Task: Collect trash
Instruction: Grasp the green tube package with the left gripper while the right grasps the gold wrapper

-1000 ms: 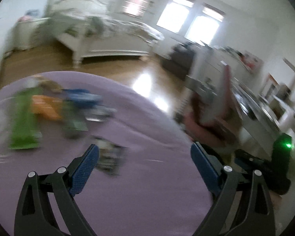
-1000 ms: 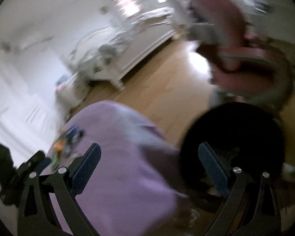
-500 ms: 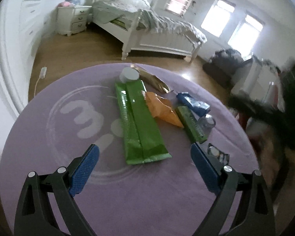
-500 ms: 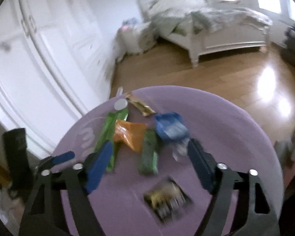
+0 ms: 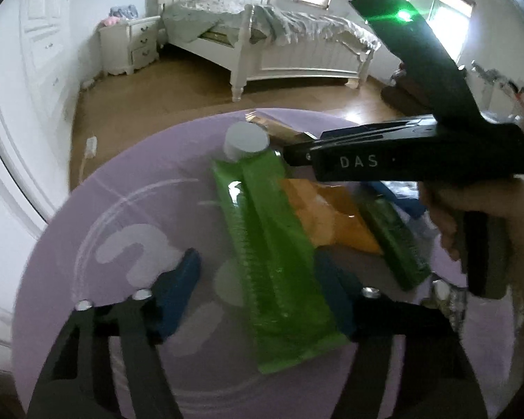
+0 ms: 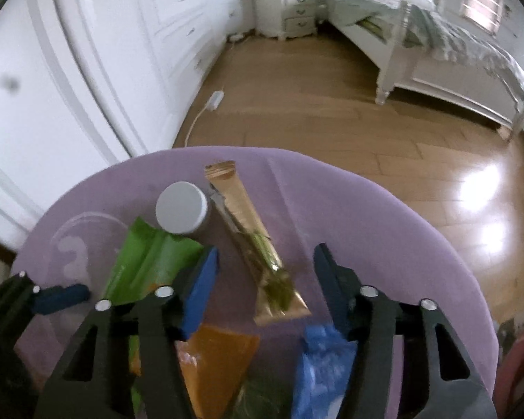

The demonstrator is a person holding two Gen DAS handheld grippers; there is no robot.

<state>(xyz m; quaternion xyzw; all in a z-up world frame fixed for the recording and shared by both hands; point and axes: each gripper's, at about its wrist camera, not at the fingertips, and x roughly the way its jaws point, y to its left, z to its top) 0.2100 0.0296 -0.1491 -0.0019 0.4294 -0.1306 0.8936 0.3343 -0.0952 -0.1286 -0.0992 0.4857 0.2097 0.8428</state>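
Now both grippers have dropped closer to the trash mid-table. Left gripper is open around the long green wrapper. Right gripper is open over the gold packet.

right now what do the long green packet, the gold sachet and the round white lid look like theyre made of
Long green packet: looks like glossy plastic film, going by the bright glare streak and the ribbed sealed edge. Gold sachet: probably metallised foil laminate, with a satin sheen and a crimped top seal. Round white lid: seemingly matte moulded plastic, flat and evenly lit with no glare; what it caps is hidden.
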